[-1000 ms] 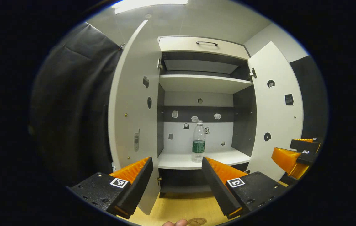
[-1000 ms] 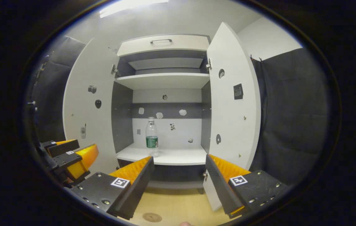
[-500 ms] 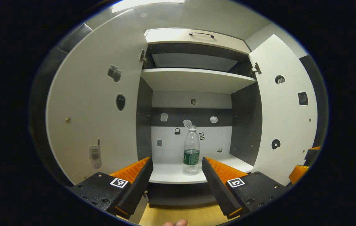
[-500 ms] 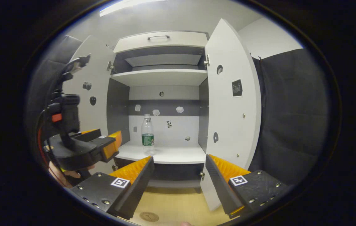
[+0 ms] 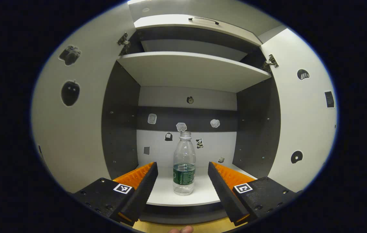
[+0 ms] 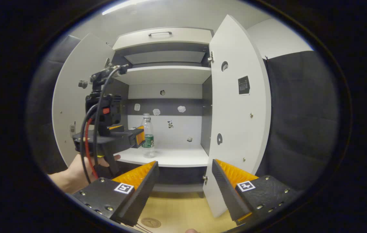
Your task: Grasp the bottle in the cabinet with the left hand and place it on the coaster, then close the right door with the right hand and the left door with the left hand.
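one bottle [image 5: 184, 168] stands upright near the front edge of the lower shelf [image 5: 199, 194] in the cabinet, both doors wide. the left gripper [image 5: 182, 181] has fingers apart, bottle between them but untouched. the right gripper [image 6: 185, 181] is apart too, holding nothing, above the coaster [image 6: 150, 222].

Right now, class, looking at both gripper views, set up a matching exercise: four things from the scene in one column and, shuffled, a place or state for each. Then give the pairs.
Things
1. bottle
2. coaster
3. left tongs
4. right door

Places or states
A. swung open
B. flat on the wooden floor before the cabinet
C. open, fingers either side of the bottle, not touching
D. upright on the lower shelf

Pairs: 1-D, 2-B, 3-C, 4-A
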`<state>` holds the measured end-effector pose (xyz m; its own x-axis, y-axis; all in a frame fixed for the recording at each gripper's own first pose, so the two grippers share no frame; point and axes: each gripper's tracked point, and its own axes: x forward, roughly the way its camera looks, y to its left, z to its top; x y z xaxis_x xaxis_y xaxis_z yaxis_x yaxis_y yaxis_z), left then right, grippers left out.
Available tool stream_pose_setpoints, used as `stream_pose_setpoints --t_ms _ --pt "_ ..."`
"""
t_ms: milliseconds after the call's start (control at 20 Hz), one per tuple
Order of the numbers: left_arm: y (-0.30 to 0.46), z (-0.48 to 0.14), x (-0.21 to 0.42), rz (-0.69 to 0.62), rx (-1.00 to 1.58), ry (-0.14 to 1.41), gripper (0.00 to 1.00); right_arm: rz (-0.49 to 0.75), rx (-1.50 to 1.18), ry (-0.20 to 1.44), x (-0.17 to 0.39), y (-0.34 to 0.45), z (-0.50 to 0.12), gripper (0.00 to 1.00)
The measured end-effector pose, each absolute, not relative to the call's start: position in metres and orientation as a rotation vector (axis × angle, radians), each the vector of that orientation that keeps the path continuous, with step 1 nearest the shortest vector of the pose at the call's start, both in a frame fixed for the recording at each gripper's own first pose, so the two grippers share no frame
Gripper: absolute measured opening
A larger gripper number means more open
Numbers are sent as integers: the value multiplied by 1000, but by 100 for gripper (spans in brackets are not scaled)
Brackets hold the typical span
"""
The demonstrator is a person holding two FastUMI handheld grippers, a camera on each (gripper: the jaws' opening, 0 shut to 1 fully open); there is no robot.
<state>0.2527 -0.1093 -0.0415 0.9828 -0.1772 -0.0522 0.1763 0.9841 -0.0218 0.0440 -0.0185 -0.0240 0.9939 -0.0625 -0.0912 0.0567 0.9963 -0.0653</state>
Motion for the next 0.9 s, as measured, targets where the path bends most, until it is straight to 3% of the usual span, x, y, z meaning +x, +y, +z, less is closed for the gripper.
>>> stream_pose_setpoints --t_ms 50,750,800,900 --pt "-112 -47 262 -180 -19 64 98 -65 -66 99 44 -20 -26 96" --pt "-120 -92 350 -152 -1 125 99 -65 -102 148 52 -24 -40 100" --pt "-121 -93 353 -155 6 125 98 -67 -101 151 52 -26 -41 100" --pt "-122 -92 356 -153 22 121 86 -74 -98 160 52 -30 -44 100"
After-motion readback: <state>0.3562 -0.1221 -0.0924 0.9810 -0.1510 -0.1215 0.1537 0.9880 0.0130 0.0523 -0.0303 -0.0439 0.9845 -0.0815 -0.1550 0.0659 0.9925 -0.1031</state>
